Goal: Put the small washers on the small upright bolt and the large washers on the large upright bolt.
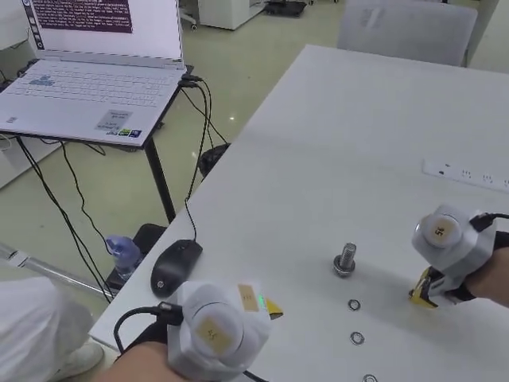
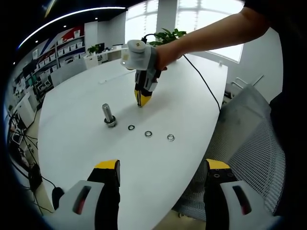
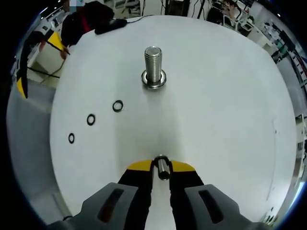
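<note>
The right gripper (image 3: 163,173), jaws clamped on the small bolt (image 3: 163,166), seems to stand it upright (left gripper (image 2: 162,165): jaws apart); next, release gently.

Matt white top, shiny steel bits
Table (image 1: 334,159) looks smooth and mostly matt. Big bolt (image 3: 153,64) and small bolt (image 3: 162,168) are bright bare metal, the big one with ridged threads; washers (image 3: 117,106) are thin metal too. Left gripper (image 2: 163,167) jaws look like smooth plastic, and the mouse (image 1: 175,267) is black plastic with a slight sheen.
</note>
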The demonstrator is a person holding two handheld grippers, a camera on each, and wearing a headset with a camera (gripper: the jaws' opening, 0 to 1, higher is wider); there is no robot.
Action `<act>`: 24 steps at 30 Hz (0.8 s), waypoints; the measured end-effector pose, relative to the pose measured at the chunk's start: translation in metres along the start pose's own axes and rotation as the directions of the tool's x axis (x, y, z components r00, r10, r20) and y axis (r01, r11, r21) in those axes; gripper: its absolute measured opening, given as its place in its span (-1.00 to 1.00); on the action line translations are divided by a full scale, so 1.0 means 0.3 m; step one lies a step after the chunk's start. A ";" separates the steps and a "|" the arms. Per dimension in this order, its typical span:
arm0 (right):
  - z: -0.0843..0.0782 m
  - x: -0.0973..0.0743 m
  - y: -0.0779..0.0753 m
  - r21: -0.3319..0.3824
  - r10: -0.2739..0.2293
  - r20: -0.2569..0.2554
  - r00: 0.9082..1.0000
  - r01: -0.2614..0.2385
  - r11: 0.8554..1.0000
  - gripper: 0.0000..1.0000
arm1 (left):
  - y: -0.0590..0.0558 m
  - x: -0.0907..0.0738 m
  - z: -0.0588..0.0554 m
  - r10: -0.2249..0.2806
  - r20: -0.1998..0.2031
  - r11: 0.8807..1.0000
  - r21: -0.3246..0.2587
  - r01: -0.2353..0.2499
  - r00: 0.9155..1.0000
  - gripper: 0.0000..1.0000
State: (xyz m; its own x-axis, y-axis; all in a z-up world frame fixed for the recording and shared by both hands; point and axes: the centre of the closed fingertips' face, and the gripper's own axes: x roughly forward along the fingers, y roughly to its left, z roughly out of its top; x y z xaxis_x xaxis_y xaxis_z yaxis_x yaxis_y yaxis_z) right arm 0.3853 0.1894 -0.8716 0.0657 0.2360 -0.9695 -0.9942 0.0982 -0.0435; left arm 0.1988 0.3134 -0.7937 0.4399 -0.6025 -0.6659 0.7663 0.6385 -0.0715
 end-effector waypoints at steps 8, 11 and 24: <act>0.000 0.003 -0.004 0.001 0.008 0.003 1.000 -0.008 1.000 -0.70 | 0.008 -0.005 0.026 0.016 0.019 1.000 -0.003 -0.015 1.000 0.43; 0.008 -0.006 -0.007 0.010 0.006 0.014 1.000 -0.006 1.000 -0.60 | 0.007 -0.001 0.029 0.017 0.022 1.000 -0.002 -0.017 1.000 0.46; 0.052 -0.070 0.001 -0.012 0.005 0.056 0.998 -0.004 1.000 -0.43 | 0.011 -0.012 0.058 0.029 0.026 1.000 0.006 -0.029 0.999 0.54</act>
State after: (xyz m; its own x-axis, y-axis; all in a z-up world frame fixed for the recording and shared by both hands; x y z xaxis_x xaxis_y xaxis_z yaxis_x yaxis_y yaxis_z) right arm 0.3848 0.1998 -0.8476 0.0655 0.2898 -0.9548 -0.9954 0.0856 -0.0423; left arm 0.2078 0.3094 -0.7786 0.4739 -0.5964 -0.6478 0.7559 0.6529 -0.0481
